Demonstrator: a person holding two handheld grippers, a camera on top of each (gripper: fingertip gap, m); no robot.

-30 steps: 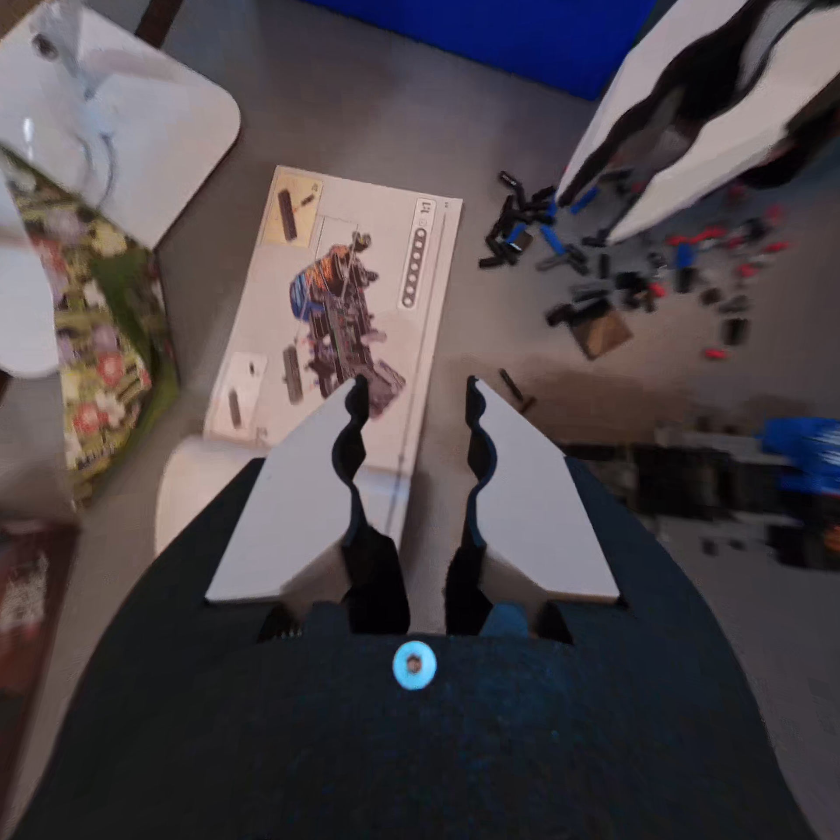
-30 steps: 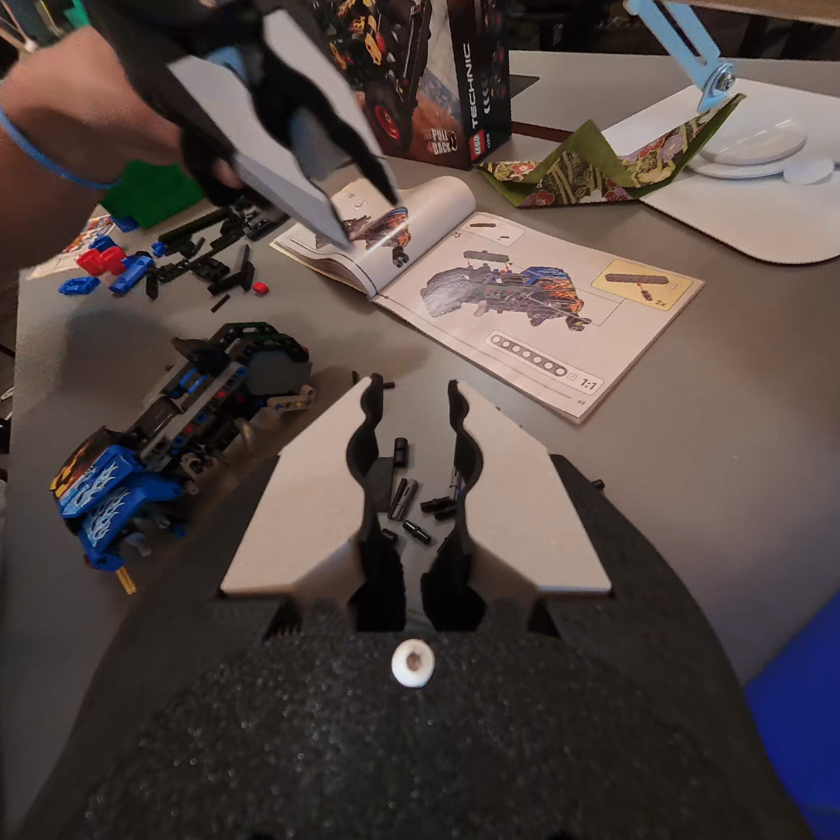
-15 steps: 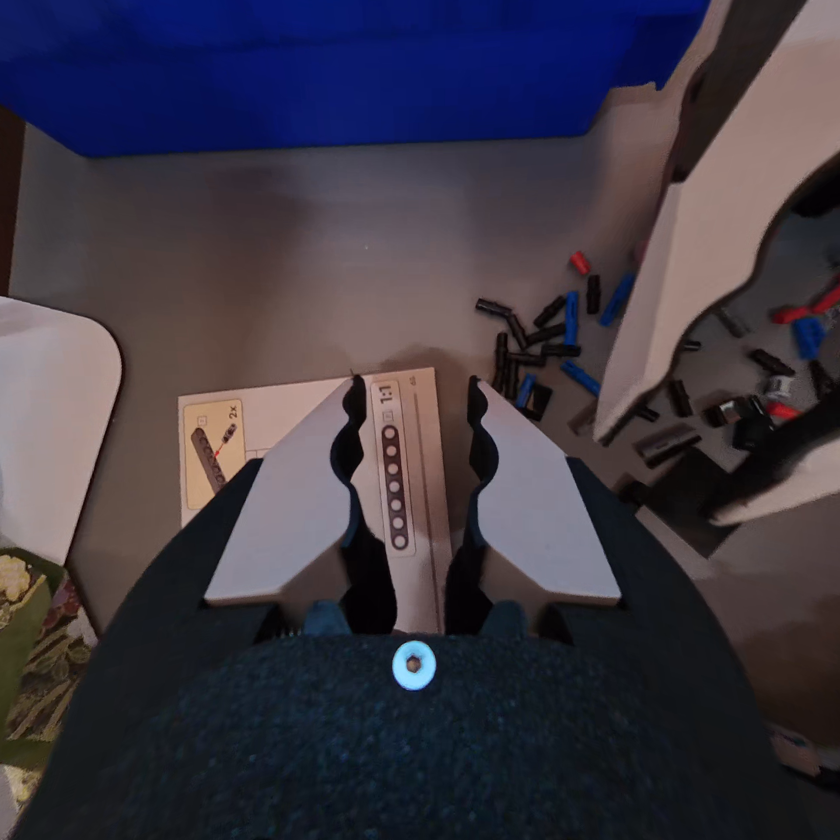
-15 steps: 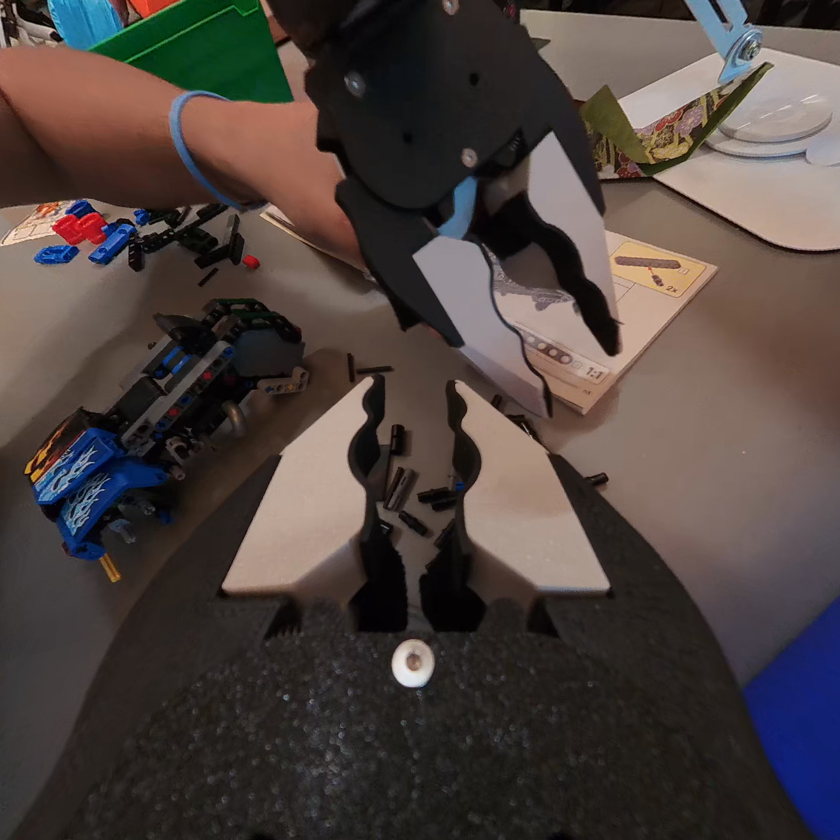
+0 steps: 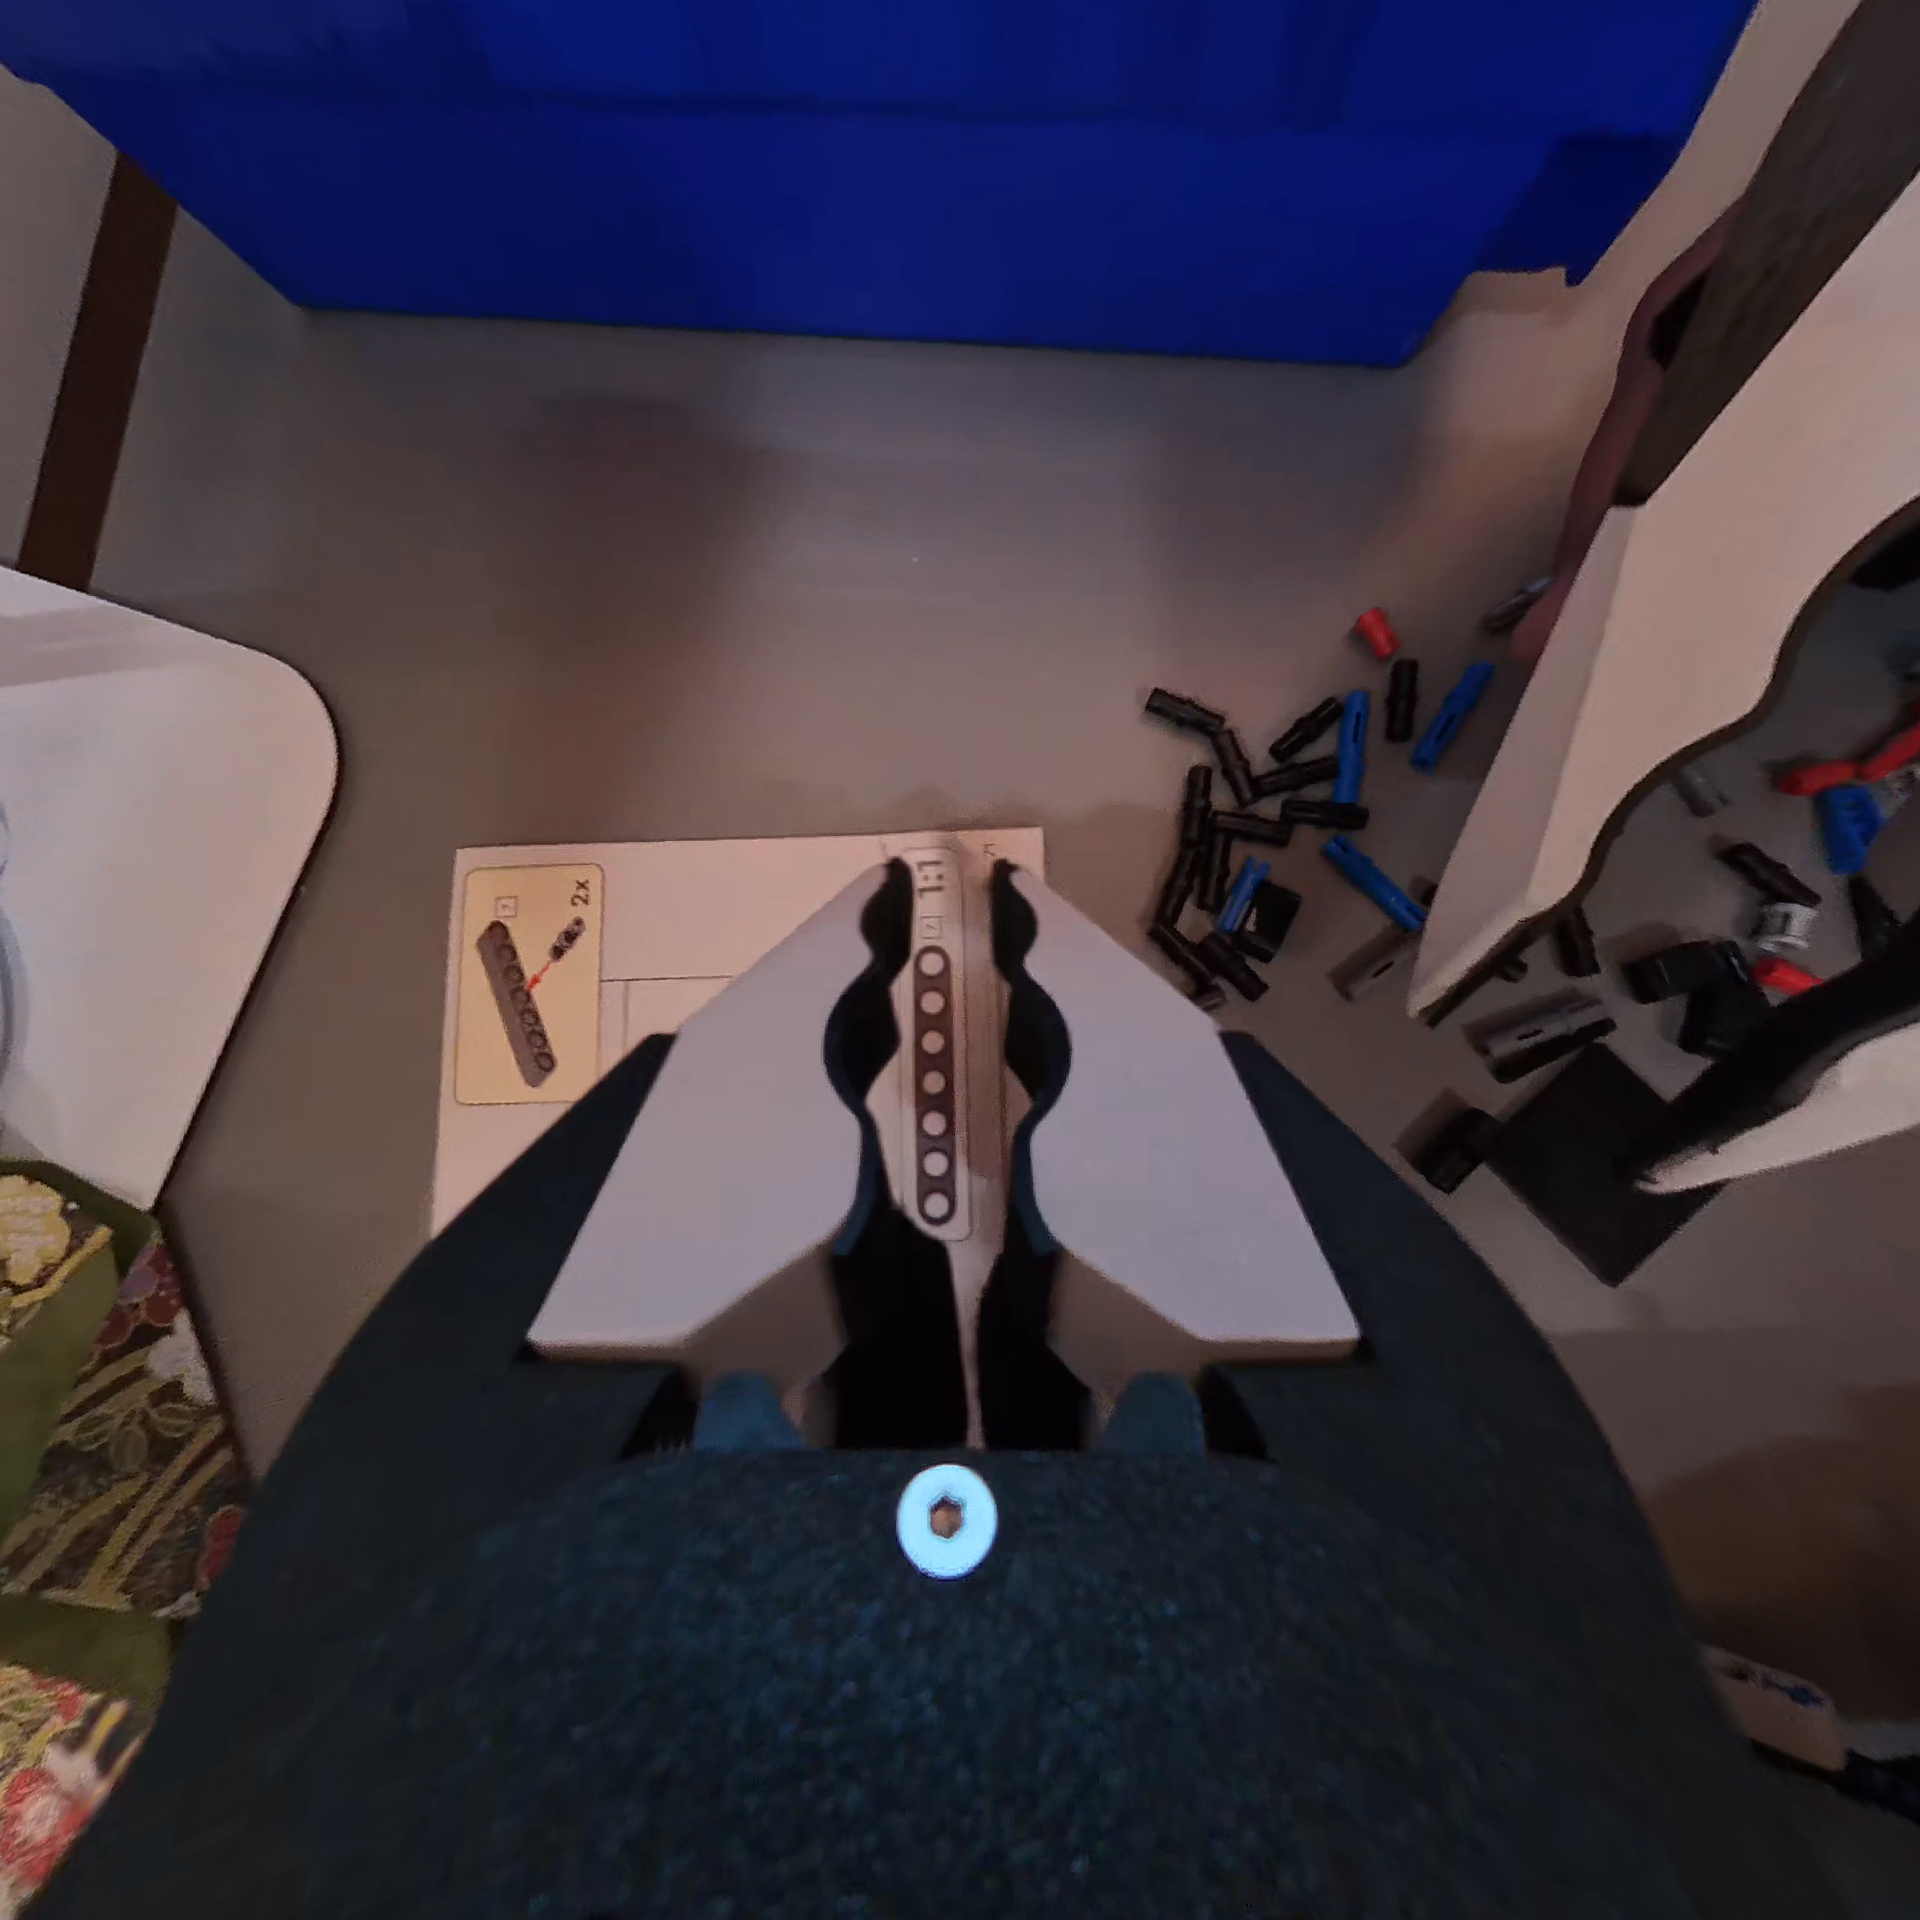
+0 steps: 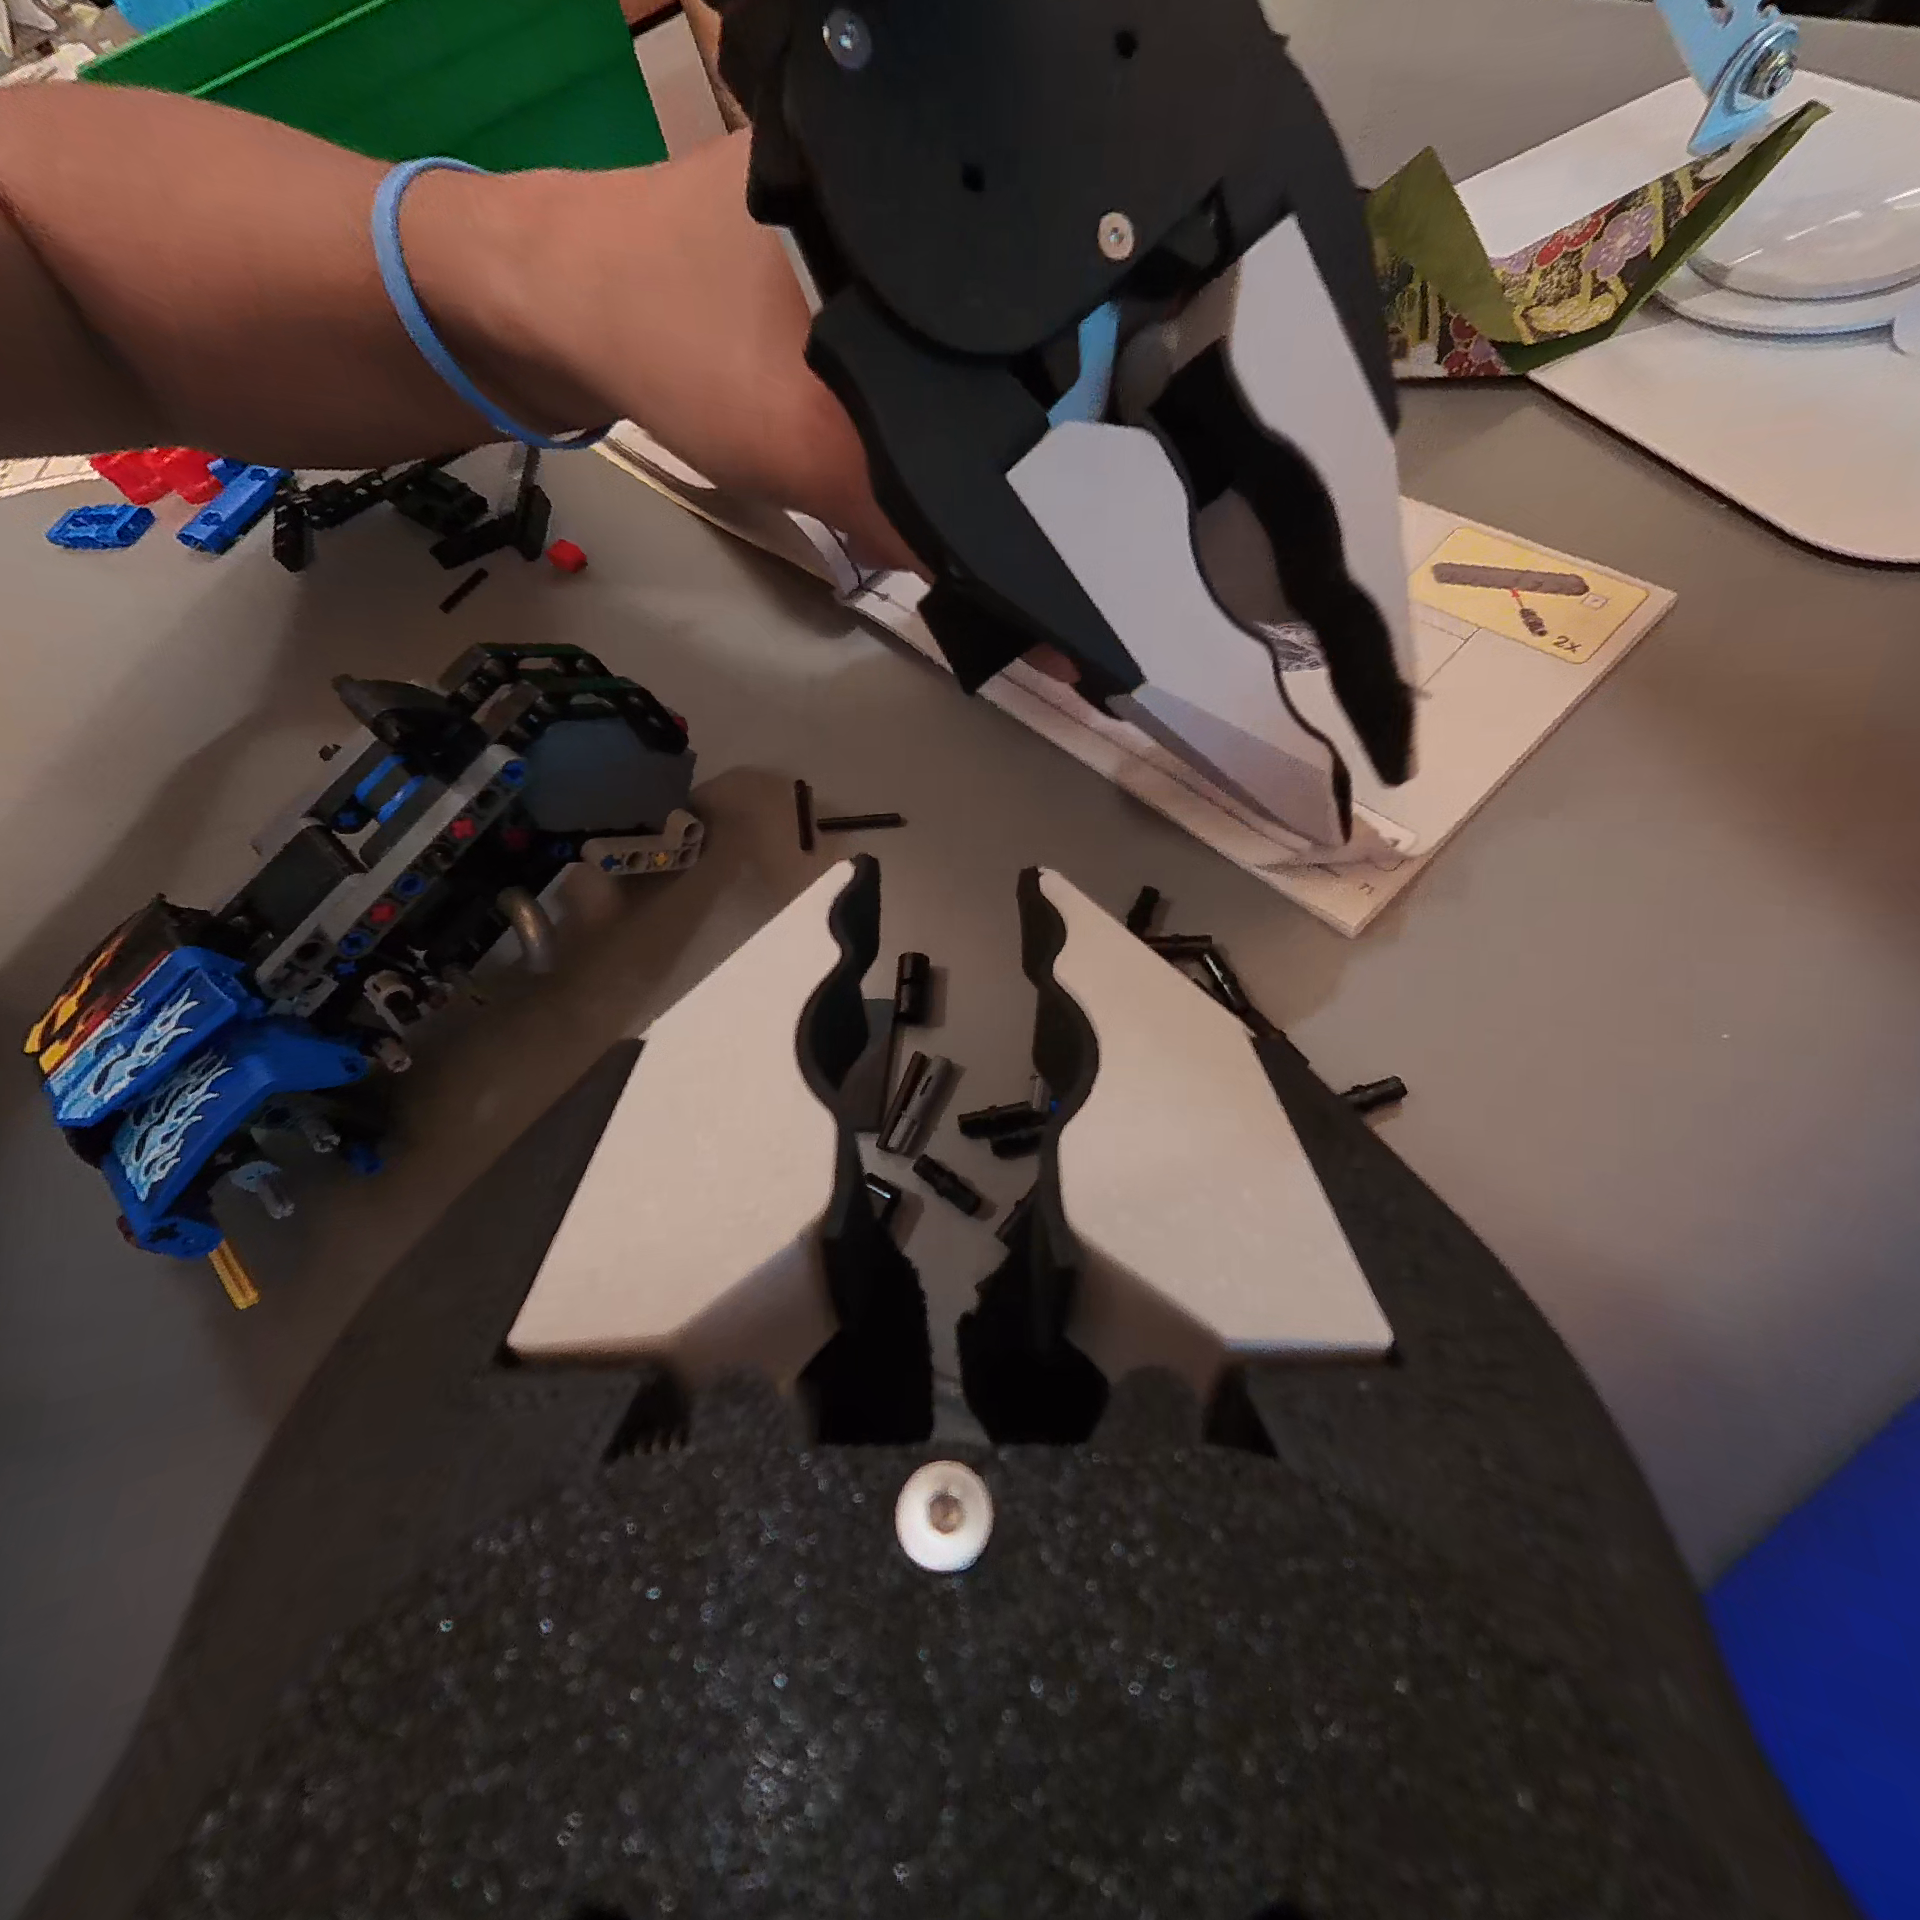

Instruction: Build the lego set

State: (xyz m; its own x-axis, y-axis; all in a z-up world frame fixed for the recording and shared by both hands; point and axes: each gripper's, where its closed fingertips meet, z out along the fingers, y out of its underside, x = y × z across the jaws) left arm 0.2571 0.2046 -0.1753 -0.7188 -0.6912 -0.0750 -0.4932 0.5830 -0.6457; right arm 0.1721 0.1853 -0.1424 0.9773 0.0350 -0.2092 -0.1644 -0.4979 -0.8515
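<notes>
The open instruction booklet (image 5: 727, 914) lies on the grey table. My left gripper (image 5: 940, 868) hovers over its corner page with its jaws narrowly open and nothing between them. It also shows in the right wrist view (image 6: 1366, 795), its lower fingertip on the booklet (image 6: 1507, 727). My right gripper (image 6: 945, 878) is open and empty, low over several loose black pins (image 6: 914, 1101). The partly built blue and black vehicle (image 6: 343, 935) lies to its left. A pile of black and blue pins (image 5: 1278, 831) lies right of the booklet, beside my right gripper's fingers (image 5: 1662, 831).
A blue bin (image 5: 831, 156) stands past the booklet. A white lamp base (image 5: 125, 831) and a patterned green cloth (image 5: 62, 1403) sit to the left. Loose blue and red bricks (image 6: 177, 499), a green box (image 6: 416, 94) and the person's arm (image 6: 312, 281) lie at the far left.
My left gripper has swung across the booklet to its corner by the pin pile, and its jaws have narrowed. My right gripper has barely moved.
</notes>
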